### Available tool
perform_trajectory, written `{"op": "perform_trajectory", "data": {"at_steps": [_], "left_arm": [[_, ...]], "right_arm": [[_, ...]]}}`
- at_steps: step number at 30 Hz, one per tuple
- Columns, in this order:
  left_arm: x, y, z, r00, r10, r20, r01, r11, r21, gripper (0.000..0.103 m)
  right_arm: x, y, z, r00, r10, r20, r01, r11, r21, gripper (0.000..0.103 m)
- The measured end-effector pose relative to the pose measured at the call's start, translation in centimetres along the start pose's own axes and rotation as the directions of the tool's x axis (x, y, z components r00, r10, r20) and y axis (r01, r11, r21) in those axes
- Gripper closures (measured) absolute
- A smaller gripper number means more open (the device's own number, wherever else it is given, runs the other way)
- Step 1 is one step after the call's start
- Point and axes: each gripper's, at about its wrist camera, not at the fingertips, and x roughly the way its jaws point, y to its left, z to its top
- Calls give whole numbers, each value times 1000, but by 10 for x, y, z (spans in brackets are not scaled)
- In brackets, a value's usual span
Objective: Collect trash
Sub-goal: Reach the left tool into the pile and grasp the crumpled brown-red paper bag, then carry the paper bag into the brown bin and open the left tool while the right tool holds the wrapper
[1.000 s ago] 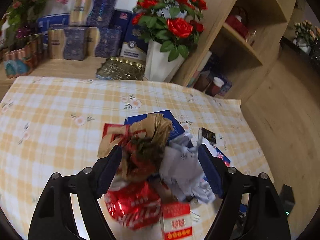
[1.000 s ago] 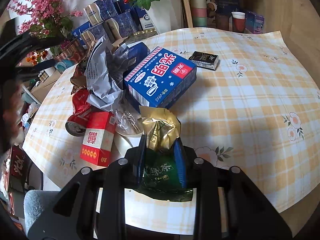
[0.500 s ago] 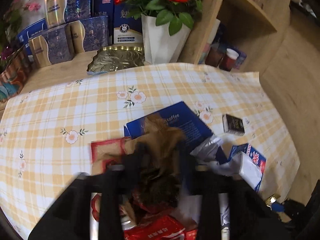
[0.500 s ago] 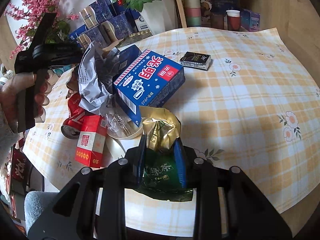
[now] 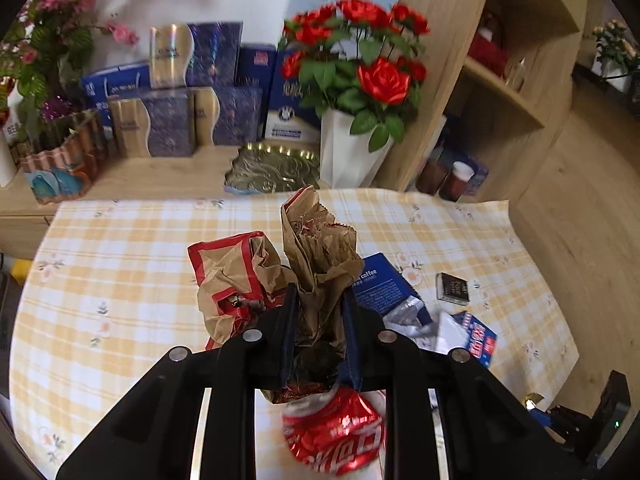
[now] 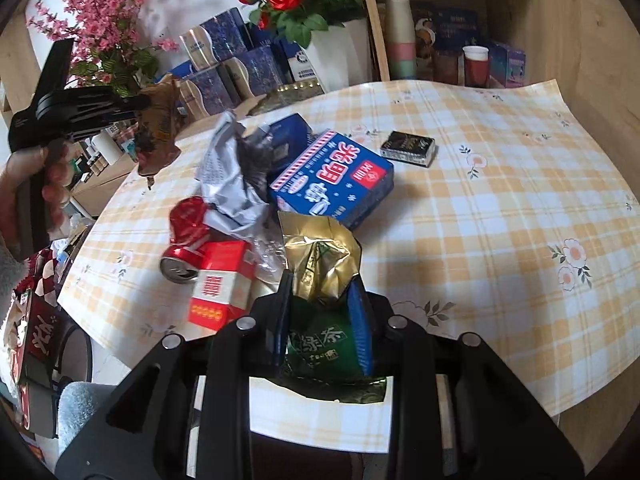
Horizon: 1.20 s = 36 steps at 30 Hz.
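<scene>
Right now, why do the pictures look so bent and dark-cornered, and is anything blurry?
Left wrist view: fisheye lens bows the checked tablecloth and blackens the corners; the red roses look slightly smeared. Right wrist view: same bending, sharper; glare shines off the gold foil packet.
</scene>
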Motion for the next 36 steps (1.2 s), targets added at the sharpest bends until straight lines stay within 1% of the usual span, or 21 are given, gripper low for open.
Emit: {"op": "perform_trajectory", "data": {"at_steps": [6,9,11,13,16,19,22,23,25,29,31,34,36], "left_arm": [[-65,-6,-25,999,-29,37,28,999,33,82],[-95,-13,-46,998,-46,47,44,998,53,82],[-115,-18,-65,997,-63,49,60,996,63,82],[-128,-22,-80,996,-78,48,75,995,66,82],[-150,-31,-112,993,-112,40,109,991,77,82],[-166,-45,-154,986,-163,12,161,982,98,82],[-173,-55,-191,978,-205,-24,207,972,116,82],[-174,-59,-208,975,-219,-42,223,968,118,82],[-172,-64,-237,970,-230,-83,239,964,117,82],[-158,-69,-283,958,-236,-163,254,962,99,82],[-150,-71,-297,953,-234,-192,256,961,103,82],[-130,-78,-322,939,-221,-263,259,958,119,82],[-116,-84,-332,931,-202,-303,255,956,143,82]], "right_arm": [[-26,17,-7,999,14,29,-14,1000,-18,73],[-40,26,-13,999,22,43,-21,999,-28,73],[-50,32,-19,998,26,52,-24,999,-38,73],[-58,37,-24,998,29,58,-27,999,-46,73],[-71,44,-35,997,35,70,-31,998,-63,73],[-82,50,-48,996,42,75,-36,997,-69,73],[-93,54,-62,996,51,74,-45,996,-80,73],[-96,56,-66,996,54,73,-47,995,-86,73],[-101,57,-74,996,56,71,-49,994,-100,73],[-107,58,-88,996,64,63,-56,992,-110,73],[-109,59,-93,996,66,61,-59,992,-114,73],[-110,58,-97,996,69,59,-62,992,-113,73],[-109,57,-98,996,70,60,-63,992,-112,73]]}}
